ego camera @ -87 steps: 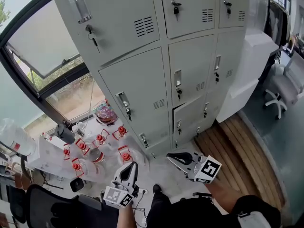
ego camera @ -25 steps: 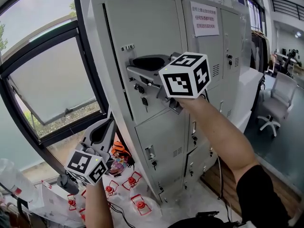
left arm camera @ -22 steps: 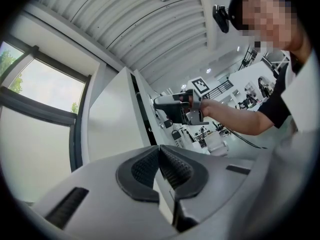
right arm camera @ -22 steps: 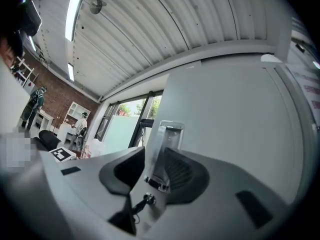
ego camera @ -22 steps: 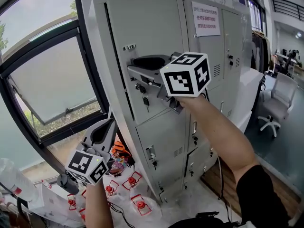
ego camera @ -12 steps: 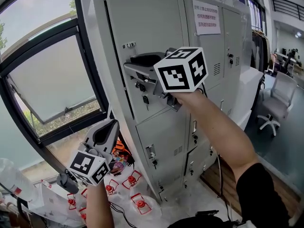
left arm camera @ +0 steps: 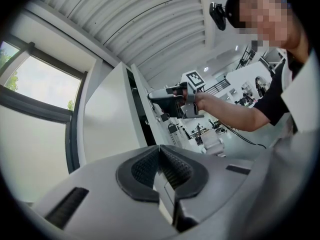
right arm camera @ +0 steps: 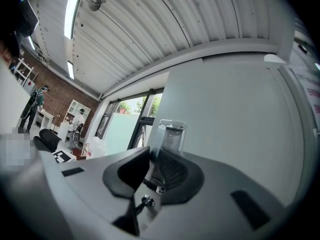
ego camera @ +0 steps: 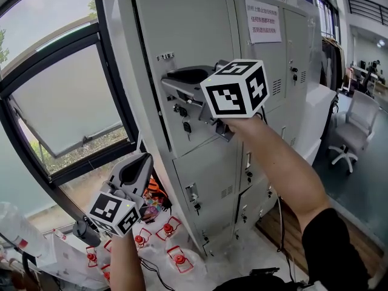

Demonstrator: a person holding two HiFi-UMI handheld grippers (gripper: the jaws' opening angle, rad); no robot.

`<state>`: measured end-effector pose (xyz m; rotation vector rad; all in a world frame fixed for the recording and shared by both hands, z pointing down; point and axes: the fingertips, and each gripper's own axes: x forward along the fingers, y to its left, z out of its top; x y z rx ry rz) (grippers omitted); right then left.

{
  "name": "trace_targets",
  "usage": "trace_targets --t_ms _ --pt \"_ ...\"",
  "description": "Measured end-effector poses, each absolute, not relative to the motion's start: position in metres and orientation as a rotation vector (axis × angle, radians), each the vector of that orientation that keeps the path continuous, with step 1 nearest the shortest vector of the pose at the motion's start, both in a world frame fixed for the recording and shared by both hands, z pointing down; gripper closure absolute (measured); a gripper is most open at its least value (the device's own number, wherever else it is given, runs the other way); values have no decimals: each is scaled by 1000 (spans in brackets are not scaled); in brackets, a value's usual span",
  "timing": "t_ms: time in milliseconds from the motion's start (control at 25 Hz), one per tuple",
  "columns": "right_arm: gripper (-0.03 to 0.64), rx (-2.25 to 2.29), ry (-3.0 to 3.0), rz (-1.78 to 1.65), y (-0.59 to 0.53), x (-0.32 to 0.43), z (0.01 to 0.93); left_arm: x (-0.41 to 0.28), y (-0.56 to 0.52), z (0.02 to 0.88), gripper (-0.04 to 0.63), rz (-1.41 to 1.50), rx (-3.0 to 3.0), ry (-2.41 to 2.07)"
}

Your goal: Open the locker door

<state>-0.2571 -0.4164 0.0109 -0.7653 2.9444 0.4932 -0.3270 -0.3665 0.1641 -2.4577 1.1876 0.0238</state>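
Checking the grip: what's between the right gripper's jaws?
The door handle, in the right gripper view; the right gripper has just been closing its jaws on it.

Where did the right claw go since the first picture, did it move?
Yes. The right claw rose from low down up to the handle on the top locker door, and its jaws have just been closing on that handle.
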Motion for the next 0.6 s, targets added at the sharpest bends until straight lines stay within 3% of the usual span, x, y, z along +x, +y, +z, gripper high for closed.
trace_targets --t_ms 600 --pt "545 -590 2939 500 -369 -214 11 -299 -370 159 580 34 -2471 1186"
